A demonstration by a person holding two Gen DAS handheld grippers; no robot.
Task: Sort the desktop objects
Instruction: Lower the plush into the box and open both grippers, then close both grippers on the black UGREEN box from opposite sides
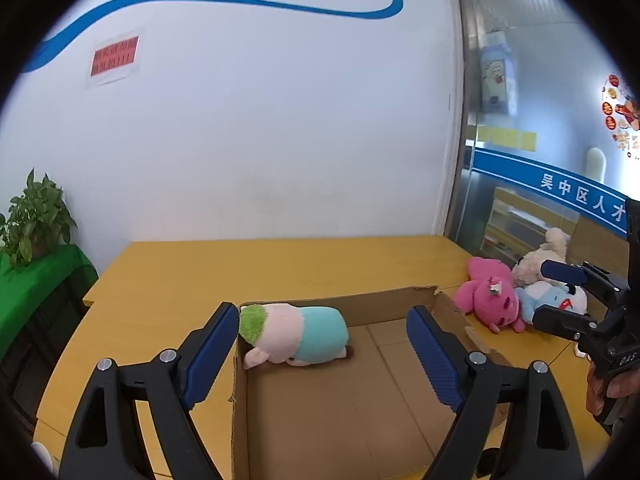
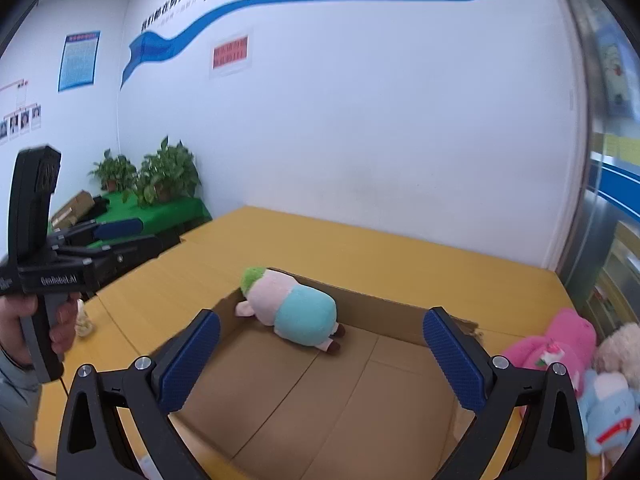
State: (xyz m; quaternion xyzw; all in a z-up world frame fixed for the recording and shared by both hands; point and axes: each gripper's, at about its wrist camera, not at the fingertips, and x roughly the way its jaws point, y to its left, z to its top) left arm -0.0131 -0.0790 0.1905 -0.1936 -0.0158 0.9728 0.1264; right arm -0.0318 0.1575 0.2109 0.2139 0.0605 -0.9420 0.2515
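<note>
left gripper is hanging with jaws spread wide and nothing between them, above the near left corner of the cardboard box. right gripper is likewise gaping empty over the box. one item looks sorted: pastel plush is lying on its side in the far left corner, green head against the wall, pink middle, teal rear. still waiting on the yellow table, right of the box: pink plush, cream plush, pale blue plush, all piled touching. looking roughly a quarter done.
</note>
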